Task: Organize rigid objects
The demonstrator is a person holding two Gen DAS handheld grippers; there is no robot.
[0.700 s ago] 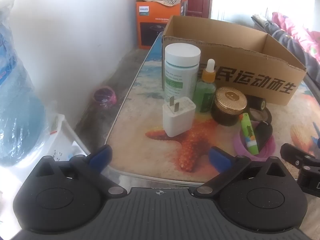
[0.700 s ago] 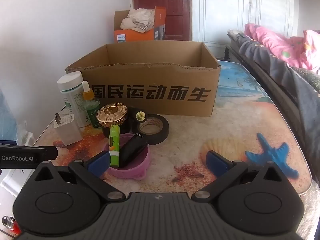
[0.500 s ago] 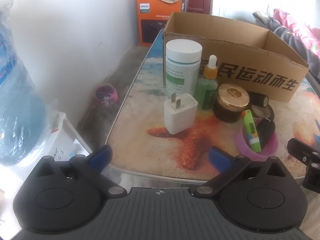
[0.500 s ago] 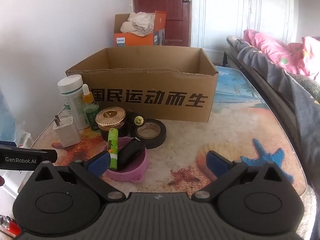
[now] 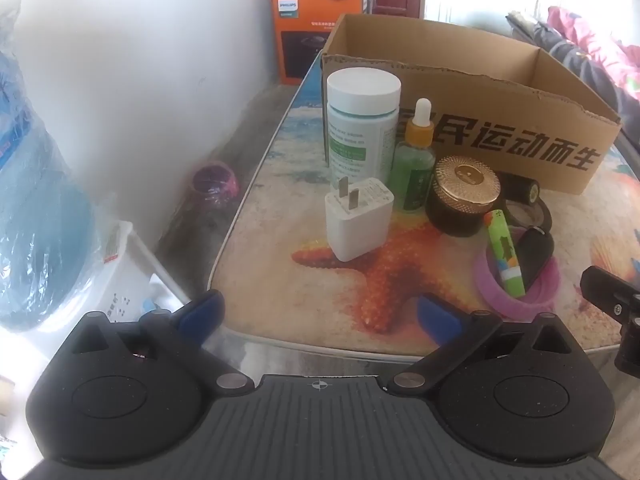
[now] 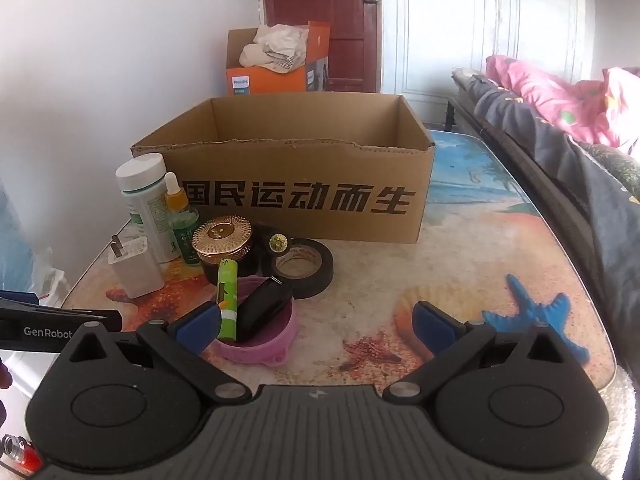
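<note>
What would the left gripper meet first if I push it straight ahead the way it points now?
Probably the white plug adapter: it stands nearest, roughly centred ahead of the left gripper, whose jaws are open and empty. The white-capped bottle is behind it. Depth is uncertain.

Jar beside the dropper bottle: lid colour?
Gold, with a fine ribbed pattern, on a dark jar. Left wrist view shows it best.

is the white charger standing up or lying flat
Standing up: the white charger rests on its base on the table, prongs pointing upward.
</note>
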